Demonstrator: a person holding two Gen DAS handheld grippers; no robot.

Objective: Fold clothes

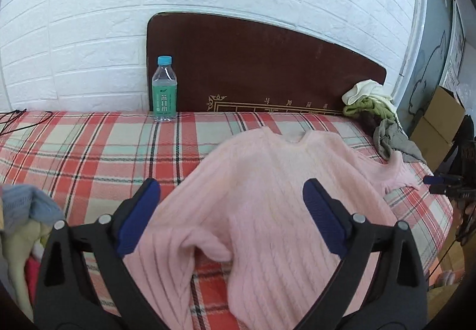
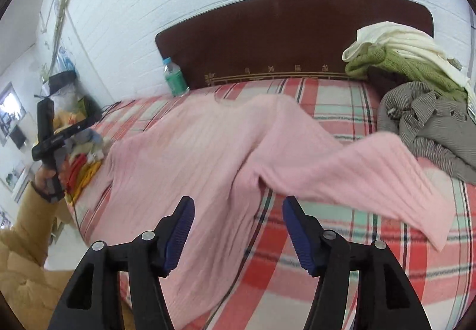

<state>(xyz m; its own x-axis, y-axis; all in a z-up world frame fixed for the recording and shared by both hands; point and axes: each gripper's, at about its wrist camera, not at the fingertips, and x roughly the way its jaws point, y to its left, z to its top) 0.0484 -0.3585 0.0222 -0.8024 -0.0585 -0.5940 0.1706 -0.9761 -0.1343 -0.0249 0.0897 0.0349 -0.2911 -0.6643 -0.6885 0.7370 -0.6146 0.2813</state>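
Note:
A pink ribbed knit sweater (image 1: pixel 267 196) lies spread on the plaid bed cover (image 1: pixel 89 145), neck toward the headboard. My left gripper (image 1: pixel 232 199) is open and empty, its blue pads on either side of the sweater's left side, just above it. In the right wrist view the sweater (image 2: pixel 193 151) lies with one sleeve (image 2: pixel 372 175) stretched out to the right. My right gripper (image 2: pixel 238 226) is open and empty above the sweater's lower edge near the armpit. The left gripper's black body (image 2: pixel 49 139) shows at the far left, held in a hand.
A water bottle (image 1: pixel 164 89) stands against the dark headboard (image 1: pixel 267 68). A pile of white, green and grey clothes (image 2: pixel 416 86) lies at the bed's right. Folded coloured clothes (image 2: pixel 83 157) lie at the left edge. Cardboard boxes (image 1: pixel 437 121) stand beyond the bed.

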